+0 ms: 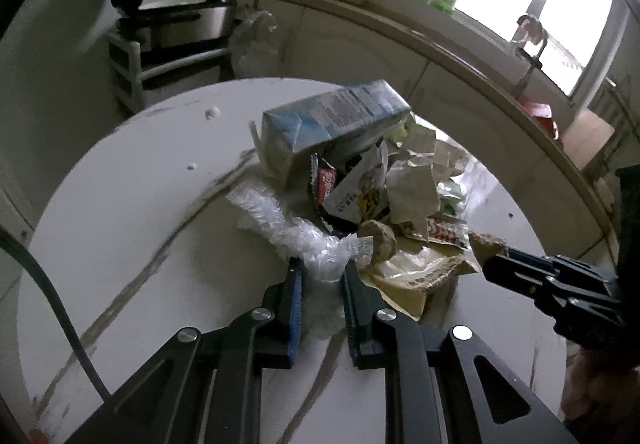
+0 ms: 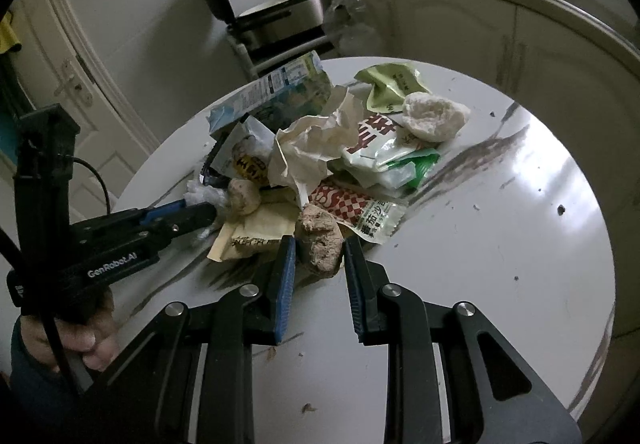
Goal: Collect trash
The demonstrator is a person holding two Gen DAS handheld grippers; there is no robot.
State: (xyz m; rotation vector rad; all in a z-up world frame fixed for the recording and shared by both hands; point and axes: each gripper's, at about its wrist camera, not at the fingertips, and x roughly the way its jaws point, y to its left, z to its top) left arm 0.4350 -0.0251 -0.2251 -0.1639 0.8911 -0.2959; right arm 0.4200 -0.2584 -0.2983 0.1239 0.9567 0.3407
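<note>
A heap of trash lies on the round white table point(image 1: 132, 180): a blue milk carton point(image 1: 336, 116), crumpled paper point(image 2: 316, 148), snack wrappers point(image 2: 380, 160) and a red checked sachet point(image 2: 348, 204). My left gripper point(image 1: 322, 268) is shut on a crumpled clear plastic wrap point(image 1: 288, 232) at the heap's near edge. It also shows in the right wrist view point(image 2: 200, 210). My right gripper point(image 2: 320, 244) is shut on a brown lump of food scrap point(image 2: 320, 240) at the heap's front. In the left wrist view the right gripper point(image 1: 492, 264) comes in from the right.
A second brown lump point(image 1: 382, 242) lies beside the plastic wrap. A white crumbly lump point(image 2: 434, 116) lies at the heap's far side. Crumbs dot the table point(image 2: 500, 224). Behind stand a cart with an open griddle point(image 1: 176, 20) and a curved counter point(image 1: 400, 20) under a window.
</note>
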